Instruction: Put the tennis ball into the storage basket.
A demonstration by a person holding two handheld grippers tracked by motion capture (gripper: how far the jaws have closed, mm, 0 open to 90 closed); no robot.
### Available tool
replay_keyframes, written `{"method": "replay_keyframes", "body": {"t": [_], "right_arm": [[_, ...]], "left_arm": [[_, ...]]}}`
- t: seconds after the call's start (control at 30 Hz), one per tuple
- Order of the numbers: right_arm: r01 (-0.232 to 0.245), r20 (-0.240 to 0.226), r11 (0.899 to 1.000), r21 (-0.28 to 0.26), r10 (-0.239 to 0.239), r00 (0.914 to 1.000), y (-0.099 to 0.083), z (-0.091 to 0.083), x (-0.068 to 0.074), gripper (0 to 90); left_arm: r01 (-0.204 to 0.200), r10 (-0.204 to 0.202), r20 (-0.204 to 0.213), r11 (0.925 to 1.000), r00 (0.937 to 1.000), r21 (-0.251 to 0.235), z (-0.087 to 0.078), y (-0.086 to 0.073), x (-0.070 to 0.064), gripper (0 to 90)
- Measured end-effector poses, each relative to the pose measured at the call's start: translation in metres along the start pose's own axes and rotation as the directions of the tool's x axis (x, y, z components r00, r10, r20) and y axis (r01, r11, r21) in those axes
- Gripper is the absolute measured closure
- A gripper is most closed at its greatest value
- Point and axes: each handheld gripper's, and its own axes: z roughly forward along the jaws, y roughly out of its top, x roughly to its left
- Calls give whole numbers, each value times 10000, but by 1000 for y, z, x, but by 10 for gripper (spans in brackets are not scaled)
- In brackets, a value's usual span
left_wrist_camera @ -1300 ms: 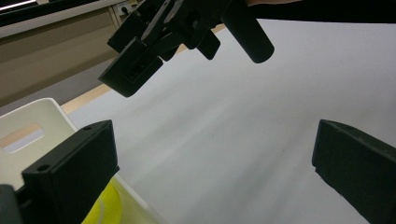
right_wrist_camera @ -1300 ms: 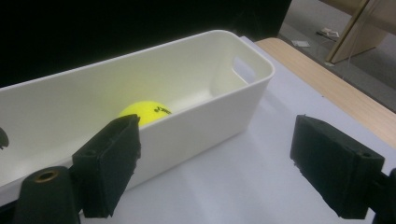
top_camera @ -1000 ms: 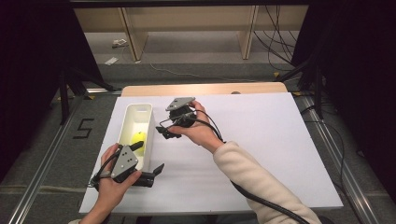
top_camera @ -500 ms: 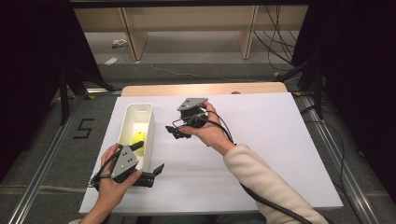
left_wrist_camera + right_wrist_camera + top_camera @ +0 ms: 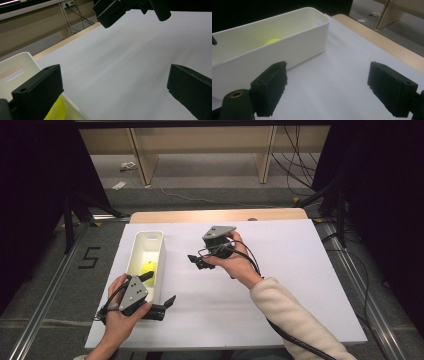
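Work in hand: a yellow ball (image 5: 148, 268) lies in a white bin (image 5: 159, 251) at the left centre of the high view; both grippers sit near it, neither holding anything.
Ball: in the lower half of the bin, on its floor; in the right gripper view it peeks over the near wall (image 5: 272, 41).
Bin axis: long side runs from the lower edge of the high view toward the top, parallel to the table (image 5: 300, 285) side.
Left gripper (image 5: 160, 292): at lower left, jaws wide apart and empty, straddling the bin's lower right corner; in its own view the ball (image 5: 56, 112) shows just under the left jaw.
Right gripper (image 5: 196, 261): mid-frame, right of the bin, jaws wide apart and empty, pointing left at the bin wall.
Key relation: the ball lies just up and left of the left gripper, well nearer to it than to the right one, which has the wall between.
Change: against the earlier frames the right gripper has drawn away from the bin, toward the right; the left gripper, bin and ball stay put.
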Motion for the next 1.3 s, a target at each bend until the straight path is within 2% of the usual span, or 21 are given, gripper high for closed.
{"method": "replay_keyframes", "body": {"t": [0.33,0.47,0.57,0.83,1.3], "right_arm": [[-341,220,9994,-51,342,9992,-13,-17,-11,168],[-401,294,9992,-70,403,9988,-18,-23,-15,168],[-481,370,9988,-58,483,9982,-22,-26,-17,168],[-666,575,9977,-79,670,9961,-31,-37,-27,168],[-948,903,9954,-157,959,9913,-51,-61,-37,168]], "left_arm": [[0,0,48,10000,10000,14,0,0,0,0],[176,-175,343,9998,9993,-43,1,-1,-2,0],[-40,40,-59,10000,10000,3,0,0,0,0],[-35,35,-72,10000,10000,16,0,0,0,0],[-60,61,-94,10000,9999,32,0,0,0,0]]}}
